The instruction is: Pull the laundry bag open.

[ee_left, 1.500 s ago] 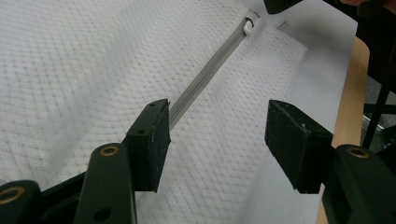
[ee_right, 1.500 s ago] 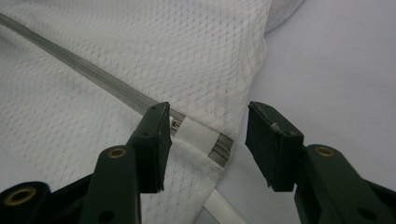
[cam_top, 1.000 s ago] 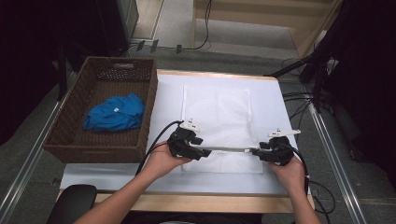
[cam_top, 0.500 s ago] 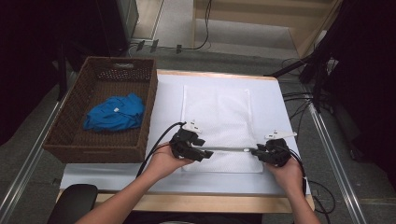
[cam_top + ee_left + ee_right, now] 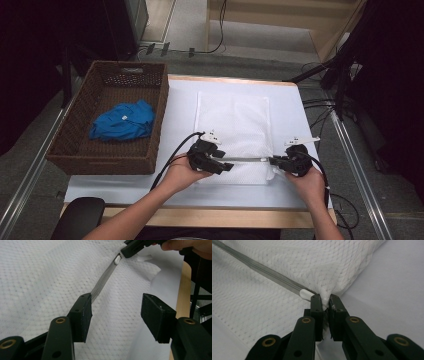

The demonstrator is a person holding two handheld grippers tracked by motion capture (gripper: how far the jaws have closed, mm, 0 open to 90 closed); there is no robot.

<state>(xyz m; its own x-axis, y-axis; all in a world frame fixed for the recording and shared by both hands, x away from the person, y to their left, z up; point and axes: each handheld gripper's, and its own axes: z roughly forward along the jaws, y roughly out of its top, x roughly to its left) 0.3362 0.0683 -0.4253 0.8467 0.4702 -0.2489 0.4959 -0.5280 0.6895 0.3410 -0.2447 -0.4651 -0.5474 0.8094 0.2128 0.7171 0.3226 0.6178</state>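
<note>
At the near edge of the white surface, the right tool has just been closing and now pinches the corner of a white mesh laundry bag, right beside the white zipper pull. A second ago its jaws stood apart; now the fabric is bunched tightly between them. The left tool stands apart, its jaws straddling the grey zipper strip without pressing on it, one pad touching the strip's side. With the corner pinned, the bag looks anchored for the zipper to be worked along the near hem, judging by how both tools line up on it. The bag lies flat at the centre of the surface, its zipper edge at 6 o'clock. At 9 o'clock from the bag sits a brown wicker basket, holding one crumpled blue garment; the bag itself appears empty and flat.
</note>
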